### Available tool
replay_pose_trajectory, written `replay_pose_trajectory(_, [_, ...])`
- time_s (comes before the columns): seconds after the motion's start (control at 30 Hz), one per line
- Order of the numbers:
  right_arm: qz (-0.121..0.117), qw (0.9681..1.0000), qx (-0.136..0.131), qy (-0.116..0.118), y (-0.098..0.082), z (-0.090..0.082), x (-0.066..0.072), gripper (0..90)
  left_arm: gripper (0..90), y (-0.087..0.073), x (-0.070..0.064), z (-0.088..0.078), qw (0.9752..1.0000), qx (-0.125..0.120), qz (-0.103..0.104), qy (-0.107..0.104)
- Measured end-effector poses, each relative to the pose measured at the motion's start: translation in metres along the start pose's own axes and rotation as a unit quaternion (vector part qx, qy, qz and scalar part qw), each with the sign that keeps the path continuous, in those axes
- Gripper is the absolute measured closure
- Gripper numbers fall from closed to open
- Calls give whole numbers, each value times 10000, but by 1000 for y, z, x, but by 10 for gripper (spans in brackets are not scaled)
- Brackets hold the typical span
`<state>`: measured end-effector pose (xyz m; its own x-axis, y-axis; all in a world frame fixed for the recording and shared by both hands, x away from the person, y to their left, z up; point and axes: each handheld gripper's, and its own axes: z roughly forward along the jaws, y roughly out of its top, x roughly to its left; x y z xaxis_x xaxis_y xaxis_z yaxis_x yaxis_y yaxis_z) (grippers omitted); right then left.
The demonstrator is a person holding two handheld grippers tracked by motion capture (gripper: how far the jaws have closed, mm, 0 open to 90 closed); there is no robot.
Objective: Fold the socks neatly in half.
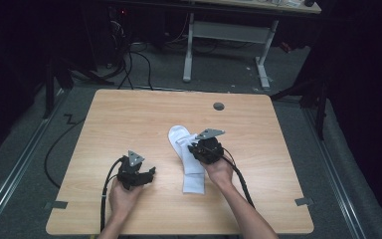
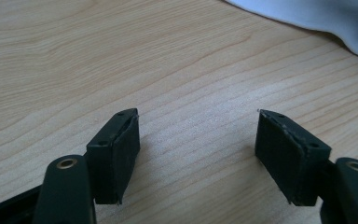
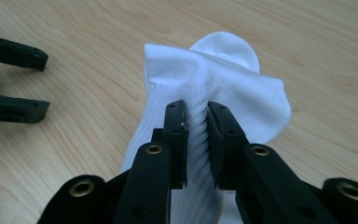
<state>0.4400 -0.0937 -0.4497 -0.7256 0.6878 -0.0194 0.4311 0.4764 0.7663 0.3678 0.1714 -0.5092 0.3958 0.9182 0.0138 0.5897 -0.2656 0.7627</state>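
Observation:
A white sock (image 1: 193, 175) lies on the wooden table (image 1: 129, 114), a little right of the middle. My right gripper (image 1: 199, 145) is shut on a raised fold of the sock (image 3: 214, 70); in the right gripper view the ribbed cloth is pinched between the pads of my right gripper (image 3: 196, 105), and the toe end lies flat beyond. My left gripper (image 1: 151, 172) rests low over bare wood to the left of the sock. Its jaws stand wide apart in the left gripper view, with nothing between the tips of my left gripper (image 2: 198, 114). A sock edge (image 2: 317, 16) shows at that view's top right.
A round grey grommet hole (image 1: 219, 106) sits near the table's far edge. Beyond the table stands another desk on white legs (image 1: 229, 30), with cables (image 1: 129, 64) on the floor. My left gripper (image 3: 46, 83) shows at the left of the right gripper view.

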Motion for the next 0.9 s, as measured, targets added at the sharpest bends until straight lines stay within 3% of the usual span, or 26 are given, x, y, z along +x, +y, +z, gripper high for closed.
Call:
replay_pose_trajectory(0.2, [14,10000,78,25,-4,5,1,783,370,1,0,0,10000,-25,-8,1])
replay_pose_trajectory(0.33, [12,9999,127,28,-7,7,1,783,399,11,-4,2,9999,-38,-6,-158])
replay_pose_trajectory(0.47, [33,9998,167,36,-11,10,1,780,420,37,-11,3,9980,-273,-112,-554])
replay_pose_trajectory(0.53, [27,9998,180,33,-11,10,1,779,423,43,-12,3,9974,-315,-134,-636])
replay_pose_trajectory(0.77, [-18,9998,188,-1,-12,10,3,777,430,77,-21,14,9919,-337,-244,-1199])
replay_pose_trajectory(0.9, [-22,9998,201,-15,-15,12,4,777,449,88,-28,22,9901,-344,-255,-1335])
